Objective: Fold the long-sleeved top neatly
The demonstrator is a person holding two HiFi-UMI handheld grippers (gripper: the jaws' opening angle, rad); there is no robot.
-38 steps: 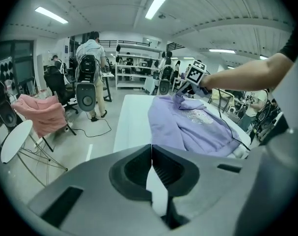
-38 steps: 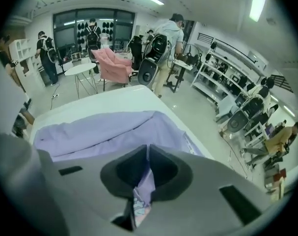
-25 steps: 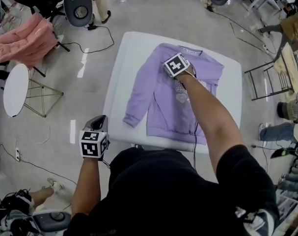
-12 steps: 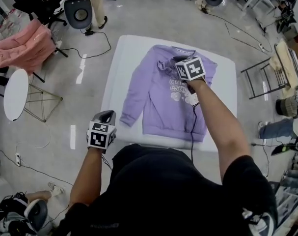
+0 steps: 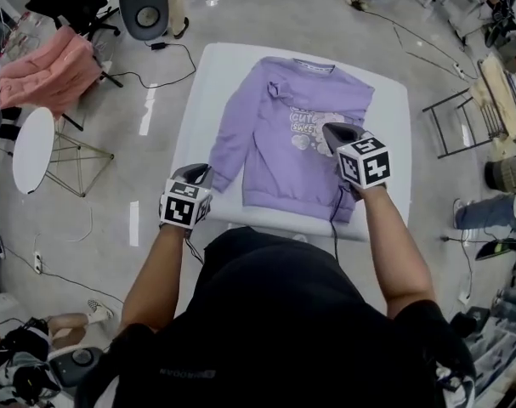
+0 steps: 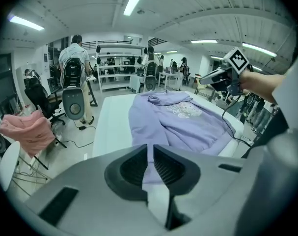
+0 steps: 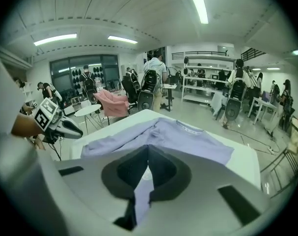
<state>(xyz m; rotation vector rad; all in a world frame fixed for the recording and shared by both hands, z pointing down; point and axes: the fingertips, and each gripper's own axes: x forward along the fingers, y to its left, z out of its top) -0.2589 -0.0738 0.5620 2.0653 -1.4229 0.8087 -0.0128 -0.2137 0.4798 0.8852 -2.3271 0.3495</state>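
Note:
A purple long-sleeved top (image 5: pixel 279 155) lies flat and face up on the white table (image 5: pixel 394 126), collar at the far side. One sleeve runs down toward the near left edge. My left gripper (image 5: pixel 198 171) hovers by that sleeve's cuff at the table's near left; its jaws (image 6: pixel 150 149) are shut with nothing in them. Above the top's near right part my right gripper (image 5: pixel 332 130) hangs clear of the cloth. Its jaws (image 7: pixel 148 151) are shut and empty. The top (image 7: pixel 188 136) spreads beyond them.
A pink garment (image 5: pixel 45 70) is draped over a chair at the far left, beside a round white table (image 5: pixel 32 151). An office chair (image 5: pixel 143 7) stands beyond the table and a folding chair (image 5: pixel 457 121) to its right. Cables cross the floor. People stand in the background.
My right gripper has drawn back from the chest of the top toward the near right and risen. My left gripper has moved in toward the table's near left edge.

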